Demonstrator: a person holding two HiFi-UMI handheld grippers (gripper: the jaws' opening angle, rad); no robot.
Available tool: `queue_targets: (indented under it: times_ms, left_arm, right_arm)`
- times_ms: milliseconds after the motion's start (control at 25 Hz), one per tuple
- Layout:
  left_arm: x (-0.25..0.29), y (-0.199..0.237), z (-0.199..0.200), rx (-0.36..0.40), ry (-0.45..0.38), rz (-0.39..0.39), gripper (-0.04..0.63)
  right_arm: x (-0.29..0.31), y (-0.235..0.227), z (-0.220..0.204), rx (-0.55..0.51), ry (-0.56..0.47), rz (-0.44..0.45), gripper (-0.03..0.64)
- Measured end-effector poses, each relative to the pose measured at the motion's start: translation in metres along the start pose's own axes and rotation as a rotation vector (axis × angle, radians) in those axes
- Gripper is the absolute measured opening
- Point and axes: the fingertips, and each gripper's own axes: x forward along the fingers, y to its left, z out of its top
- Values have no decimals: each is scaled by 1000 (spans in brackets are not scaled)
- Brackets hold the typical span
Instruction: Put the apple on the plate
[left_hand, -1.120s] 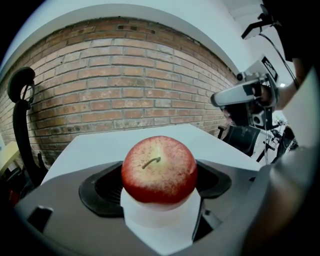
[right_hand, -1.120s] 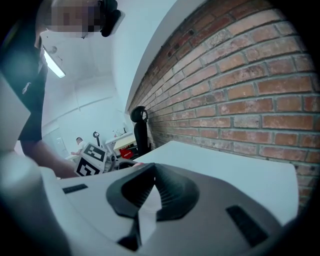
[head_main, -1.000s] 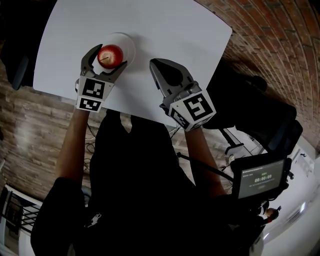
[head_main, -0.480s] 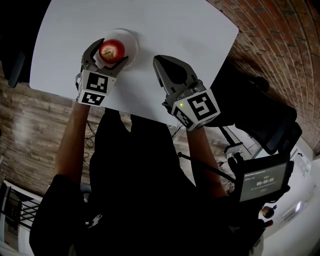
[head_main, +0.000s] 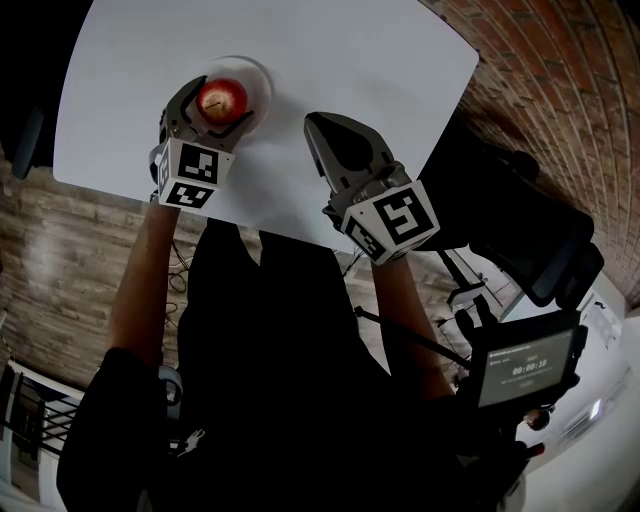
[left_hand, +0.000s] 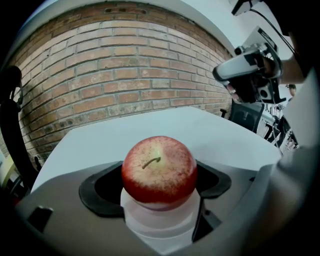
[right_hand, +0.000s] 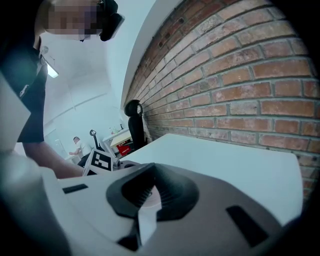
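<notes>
Nearby, brick wall (head_main: 560, 60) flanks white table (head_main: 350, 60) bearing plate (head_main: 265, 90).

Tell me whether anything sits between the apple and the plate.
Nothing visible does. The left tongs grip the apple directly over the plate, and only the plate's bare white surface shows beneath the fruit. Whether the apple touches the plate cannot be told.
</notes>
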Motion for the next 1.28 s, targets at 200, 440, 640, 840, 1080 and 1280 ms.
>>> queue_targets:
  times_ms: [200,440,640,840,1080,1280]
  left_arm:
    - [2,-1,-1,4,7,3,417]
    - [2,3,-4,-1,15,21,417]
    - [1,4,-5,4,27,30,417]
    - [2,3,-6,39,55,37,417]
    - [3,2,-7,74,68,43,417]
    - [4,1,-7,68,68,41,417]
  right_arm:
    - [-2,0,0,5,-8,-1,5]
    - [-4,-2,-3,12,1,-5,5]
    - [-6,-2,-3,13,0,-6,5]
    - [-7,-2,-3,16,-6,-5,5]
    - [-8,-3,-4,20,-5,-9,5]
    - [-9,-4,-3,21,-11,-10,5]
